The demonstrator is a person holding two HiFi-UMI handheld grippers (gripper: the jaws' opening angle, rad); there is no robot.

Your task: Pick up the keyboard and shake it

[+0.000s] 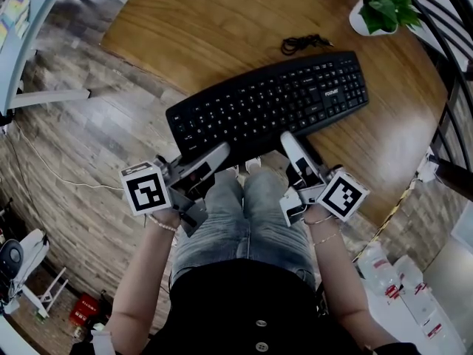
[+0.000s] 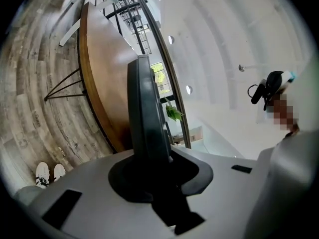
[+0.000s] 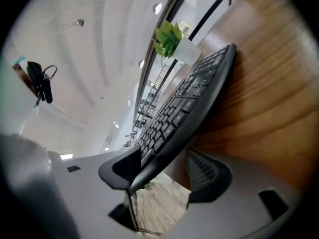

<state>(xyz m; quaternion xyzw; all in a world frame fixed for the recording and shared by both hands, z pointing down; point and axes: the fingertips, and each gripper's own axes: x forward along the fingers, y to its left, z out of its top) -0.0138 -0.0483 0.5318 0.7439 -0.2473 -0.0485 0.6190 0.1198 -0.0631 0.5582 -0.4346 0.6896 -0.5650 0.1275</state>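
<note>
Overhanging the wooden desk's (image 1: 207,28) near edge at frame centre, the black keyboard (image 1: 270,102) is clamped by the left tool (image 1: 218,154); the right tool's (image 1: 288,143) jaws stand apart around its lower edge.

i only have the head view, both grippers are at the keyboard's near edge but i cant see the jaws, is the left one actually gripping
Observer: Yes. In the left gripper view, the left gripper has its jaws closed on the edge of the keyboard.
Operator: and the right one
Observer: The right gripper is open. The keyboard's edge passes between its jaws, but the ribbed pad stands clear of the underside.
</note>
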